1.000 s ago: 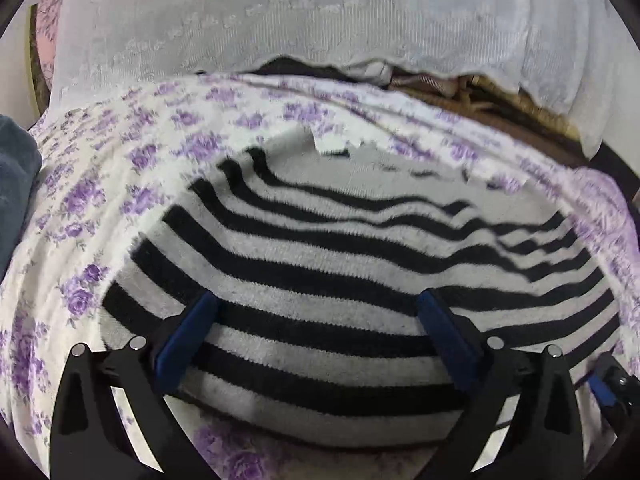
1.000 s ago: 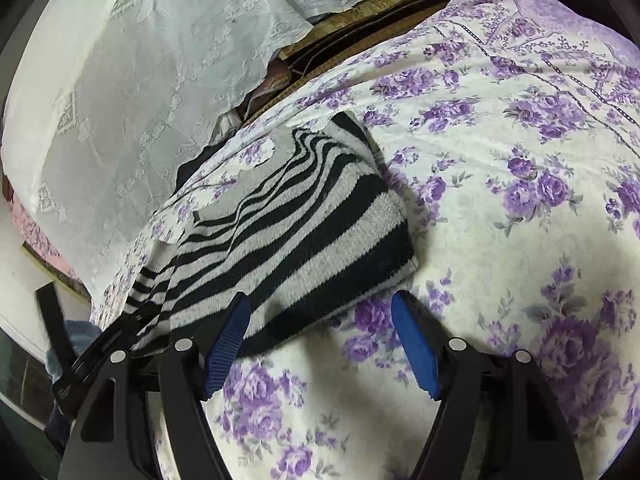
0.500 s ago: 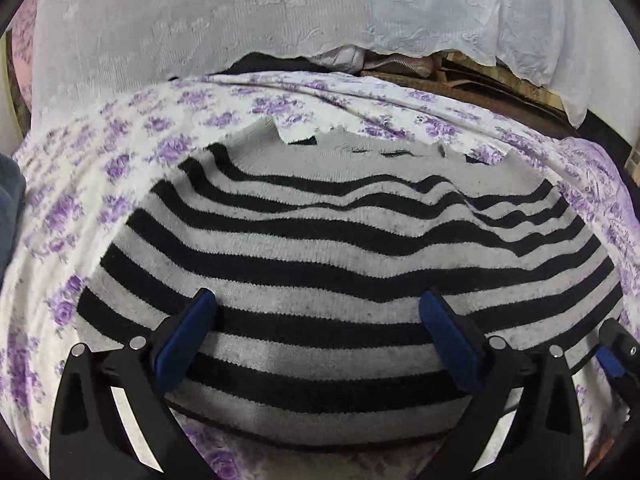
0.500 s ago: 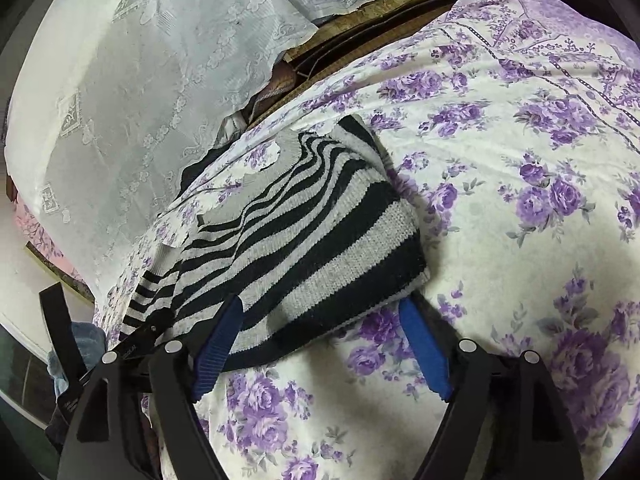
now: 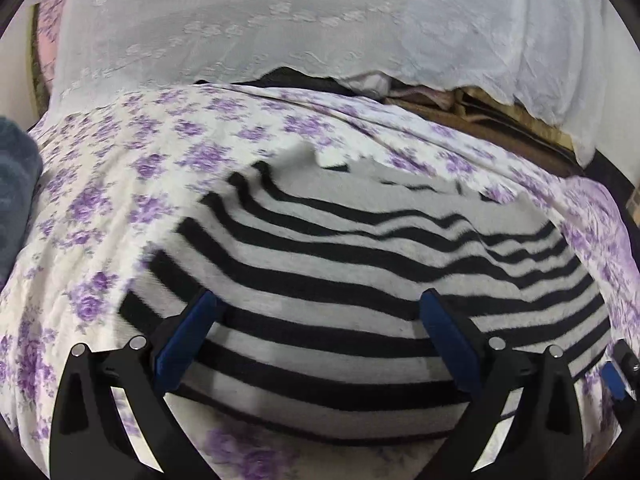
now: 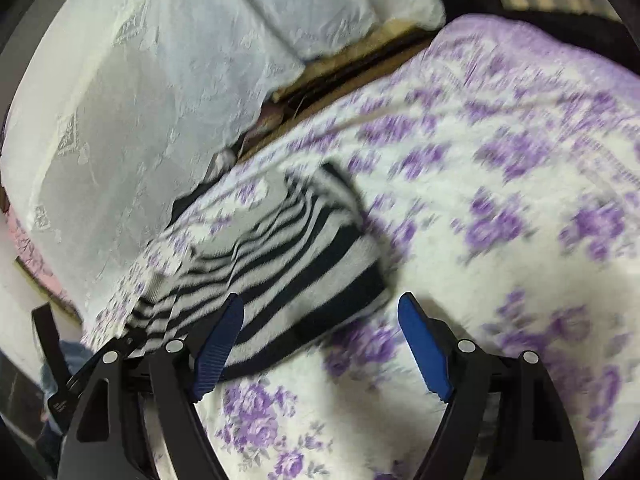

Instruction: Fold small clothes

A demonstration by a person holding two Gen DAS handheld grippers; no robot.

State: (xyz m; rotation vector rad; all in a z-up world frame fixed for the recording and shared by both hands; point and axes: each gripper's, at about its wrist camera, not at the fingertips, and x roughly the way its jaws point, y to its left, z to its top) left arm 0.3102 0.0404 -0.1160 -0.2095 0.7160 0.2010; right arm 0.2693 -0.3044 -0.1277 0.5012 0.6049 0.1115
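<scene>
A folded sweater [image 5: 360, 280] with black and grey stripes lies on a bed sheet [image 5: 120, 184] that is white with purple flowers. Its folded near edge faces the left camera, and its far edge reaches toward a white lace cloth [image 5: 280, 24] that hangs behind the bed.

The left gripper [image 5: 316, 336] is over the near part of the sweater. Its two blue fingers [image 5: 184, 340] are wide apart and hold nothing; the stripes show between them. I cannot tell if the tips touch the knit.

The right gripper [image 6: 320, 344] is at the near right corner of the sweater [image 6: 280, 264]. Its jaws are also spread apart and empty. The left blue finger [image 6: 218, 352] is in front of the sweater's striped edge, and the right one is over the bare flowered sheet [image 6: 500, 200] just beside the corner. This view is blurred, so fine contact is not clear.

At the left edge of the left view there is a dark blue-grey fabric [image 5: 16, 192] beside the bed.
</scene>
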